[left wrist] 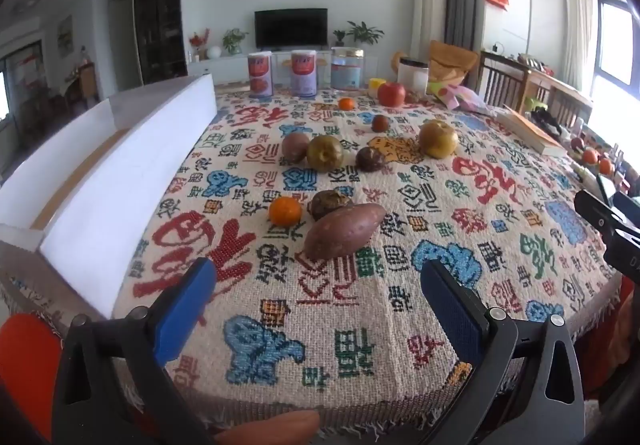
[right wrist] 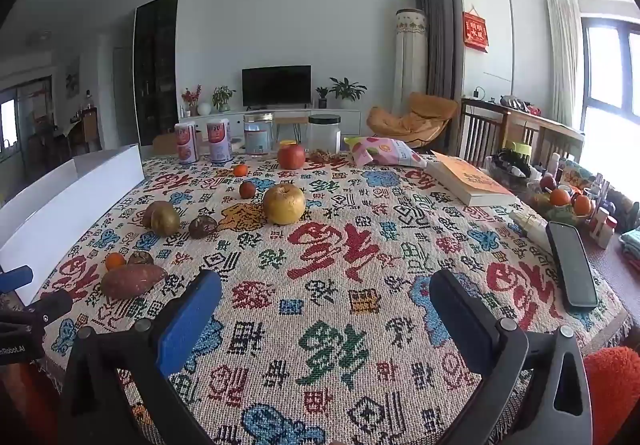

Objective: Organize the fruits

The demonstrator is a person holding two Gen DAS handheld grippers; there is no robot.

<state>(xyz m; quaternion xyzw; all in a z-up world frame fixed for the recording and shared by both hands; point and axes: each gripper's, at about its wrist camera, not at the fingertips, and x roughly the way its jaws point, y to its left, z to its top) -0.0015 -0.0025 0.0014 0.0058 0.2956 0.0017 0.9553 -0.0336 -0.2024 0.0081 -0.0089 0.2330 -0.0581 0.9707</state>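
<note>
Left gripper (left wrist: 316,285) and right gripper (right wrist: 324,297) both hung released and empty over the tablecloth (right wrist: 340,325), with the sweet potato (left wrist: 344,231) at 12 o'clock of the left, tangerine (left wrist: 285,211) touching nothing.

White walls, television (right wrist: 276,85) on low cabinet — bright window (right wrist: 608,69) right.

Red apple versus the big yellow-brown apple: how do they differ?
The red apple is glossy and smaller; the yellow-brown apple looks dull, blotchy and larger. The red apple sits far back near the jars; the yellow-brown apple sits mid-table. Both stand stem-up on the tablecloth, untouched.
</note>
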